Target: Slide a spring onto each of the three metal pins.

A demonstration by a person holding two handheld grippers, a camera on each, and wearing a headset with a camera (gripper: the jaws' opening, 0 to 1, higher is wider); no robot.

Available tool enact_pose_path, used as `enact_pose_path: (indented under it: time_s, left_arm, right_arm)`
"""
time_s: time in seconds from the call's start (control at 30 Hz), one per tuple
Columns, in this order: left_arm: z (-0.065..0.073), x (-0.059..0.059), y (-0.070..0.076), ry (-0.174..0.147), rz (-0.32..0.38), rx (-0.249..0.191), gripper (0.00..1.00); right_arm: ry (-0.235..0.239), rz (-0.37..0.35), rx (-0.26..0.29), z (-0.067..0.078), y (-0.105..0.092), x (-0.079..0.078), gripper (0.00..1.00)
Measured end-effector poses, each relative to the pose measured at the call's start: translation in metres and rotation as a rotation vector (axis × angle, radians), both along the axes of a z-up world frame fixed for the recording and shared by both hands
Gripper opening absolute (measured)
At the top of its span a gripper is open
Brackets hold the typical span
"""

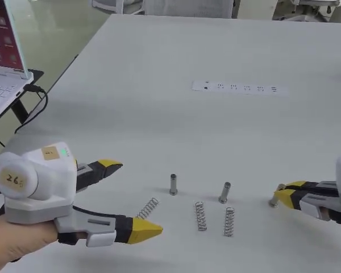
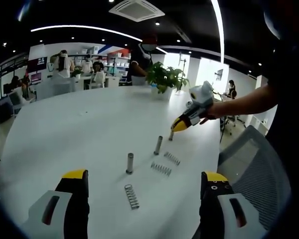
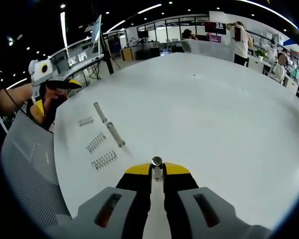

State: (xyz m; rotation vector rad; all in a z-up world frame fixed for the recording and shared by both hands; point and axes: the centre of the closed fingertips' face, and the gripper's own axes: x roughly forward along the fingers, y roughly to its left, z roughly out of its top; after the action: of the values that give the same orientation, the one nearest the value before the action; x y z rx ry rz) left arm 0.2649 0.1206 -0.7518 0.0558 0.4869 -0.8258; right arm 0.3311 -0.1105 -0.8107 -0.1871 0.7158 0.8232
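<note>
Two metal pins [image 1: 173, 183] [image 1: 225, 192] stand upright on the white table [image 1: 176, 131]. A third pin [image 1: 276, 198] is pinched upright between the shut jaws of my right gripper [image 1: 281, 197]; its top [image 3: 156, 164] pokes up between them at that gripper [image 3: 157, 170]. Three springs [image 1: 148, 209] [image 1: 200, 216] [image 1: 229, 221] lie loose in front of the pins. My left gripper [image 1: 128, 196] is open at the lower left, just left of the nearest spring [image 2: 131, 195], with nothing in it [image 2: 144, 177].
A white power strip [image 1: 238, 87] lies farther back on the table. A laptop [image 1: 0, 51] on a stand with a black cable [image 1: 37, 105] sits beyond the left edge. A mesh chair [image 2: 259, 169] is close to the near edge.
</note>
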Motion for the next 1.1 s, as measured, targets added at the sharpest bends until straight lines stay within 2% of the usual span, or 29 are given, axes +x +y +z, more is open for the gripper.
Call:
enact_pose_path:
  time_s: [0.77, 1.1]
  left_arm:
    - [0.0001, 0.0006, 0.0014, -0.002, 0.01, -0.004, 0.93]
    - [0.0005, -0.0007, 0.0012, 0.001, 0.013, -0.007, 0.95]
  right_arm:
    - [0.014, -0.006, 0.006, 0.003, -0.0011, -0.0008, 0.16]
    - [0.004, -0.001, 0.01, 0.0082, -0.0002, -0.0019, 0.18]
